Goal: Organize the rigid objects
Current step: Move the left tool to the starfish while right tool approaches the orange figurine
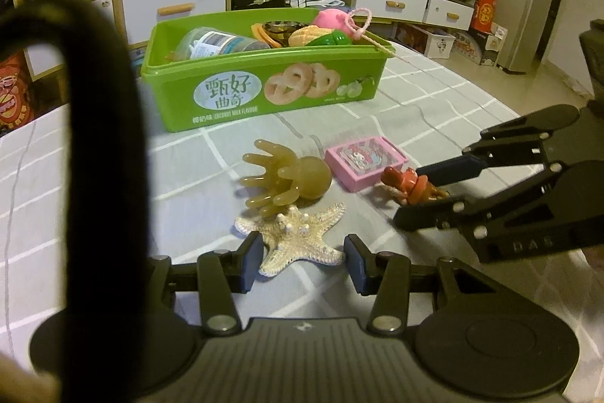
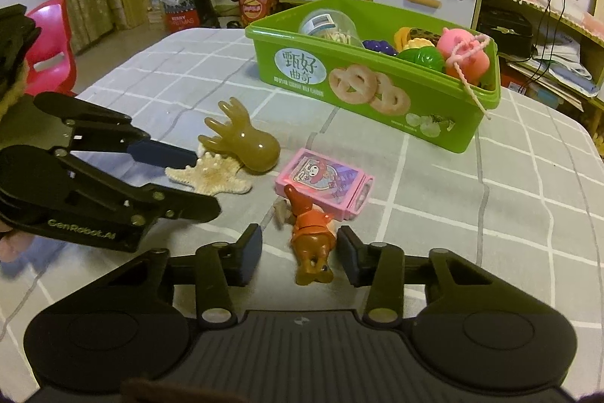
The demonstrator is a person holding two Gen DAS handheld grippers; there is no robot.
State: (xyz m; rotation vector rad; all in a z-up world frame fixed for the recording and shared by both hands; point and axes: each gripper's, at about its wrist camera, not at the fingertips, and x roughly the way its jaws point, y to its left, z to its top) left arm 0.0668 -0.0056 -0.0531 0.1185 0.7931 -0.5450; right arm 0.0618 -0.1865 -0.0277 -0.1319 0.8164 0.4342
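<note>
Starfish [image 1: 298,244] lies flat on the grey checked cloth [image 1: 434,101], low centre of the left wrist view, bracketed by the left gripper [image 1: 302,261]. Left pad meets one arm tip, right pad stands just beside another; whether it is really pinched I cannot tell. No single long axis: the jaws take it across two opposite arms.

Brown toy figure [image 2: 311,244] lies low centre in the right wrist view, long axis running along the right gripper [image 2: 300,255], head toward the camera. Jaws half spread, a gap on the left side, right pad about touching: not yet pinched.

Green box [image 1: 260,93] sits beyond both, upper centre, already part filled. Each gripper is nearest its own target. Amber octopus toy [image 1: 290,182] touches the starfish; pink card box [image 1: 364,161] is just beside the figure.
</note>
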